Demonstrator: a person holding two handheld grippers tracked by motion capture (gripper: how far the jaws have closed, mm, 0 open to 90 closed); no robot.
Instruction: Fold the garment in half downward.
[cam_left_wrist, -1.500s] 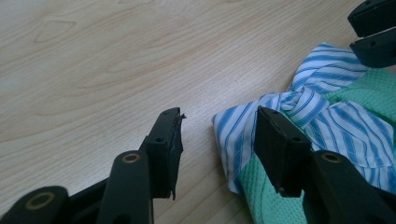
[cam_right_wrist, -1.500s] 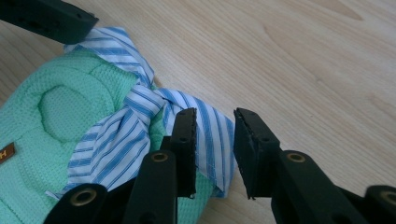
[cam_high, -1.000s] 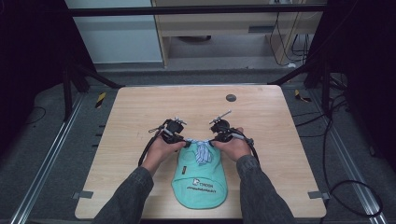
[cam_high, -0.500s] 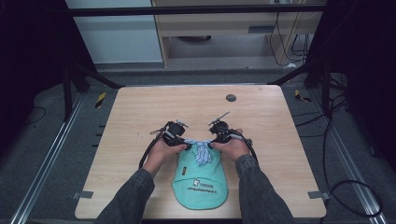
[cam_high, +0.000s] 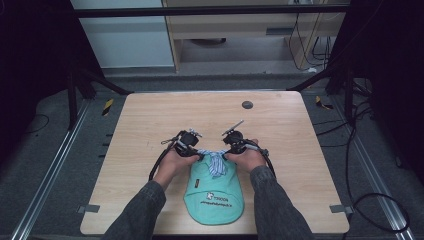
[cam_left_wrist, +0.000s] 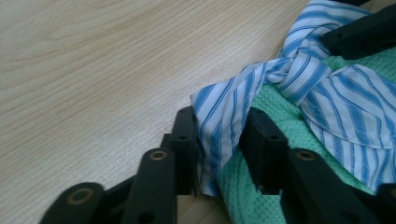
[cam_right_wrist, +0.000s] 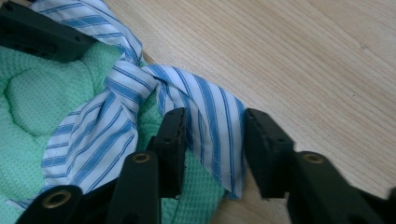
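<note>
A mint-green garment (cam_high: 214, 192) with a printed logo lies flat on the wooden table (cam_high: 150, 115), near the front edge. At its top a blue-and-white striped tie (cam_high: 216, 159) is knotted (cam_left_wrist: 299, 77). My left gripper (cam_high: 197, 150) (cam_left_wrist: 219, 135) has one striped tie end (cam_left_wrist: 219, 126) bunched between its jaws, which have just been closing on it. My right gripper (cam_high: 225, 150) (cam_right_wrist: 212, 135) has the other striped end (cam_right_wrist: 215, 126) between its jaws, which have also just been closing; the cloth touches both pads. Each gripper view shows the other gripper's black jaw across the knot.
A small dark round spot (cam_high: 247, 105) sits on the table's far side. Bare wood spreads beyond and beside the hands. Black frame posts and cables stand around the table; the front edge lies just below the garment.
</note>
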